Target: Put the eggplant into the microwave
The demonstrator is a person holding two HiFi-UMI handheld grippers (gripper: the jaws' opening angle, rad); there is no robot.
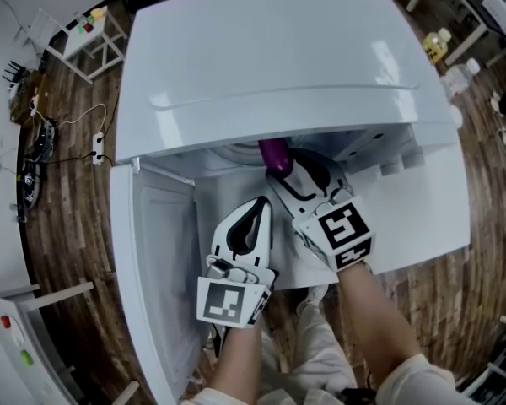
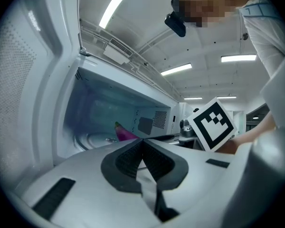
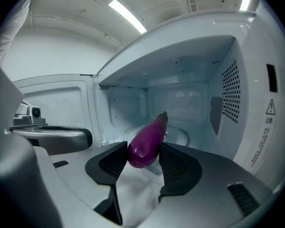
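Note:
A white microwave (image 1: 278, 49) stands with its door (image 1: 156, 251) swung open to the left. My right gripper (image 1: 280, 174) is shut on a purple eggplant (image 1: 274, 152), held at the mouth of the oven. In the right gripper view the eggplant (image 3: 147, 139) sits between the dark pads (image 3: 114, 163), its stem end pointing into the cavity over the glass turntable (image 3: 183, 137). My left gripper (image 1: 261, 202) hangs just in front of the opening beside the door, its jaws closed together with nothing in them (image 2: 142, 142). From there the eggplant (image 2: 125, 133) shows inside.
The microwave rests on a white table (image 1: 430, 218). The open door (image 3: 52, 108) stands close on the left of both grippers. On the wooden floor there is a white rack (image 1: 84, 36) at the back left and bottles (image 1: 438, 45) at the back right.

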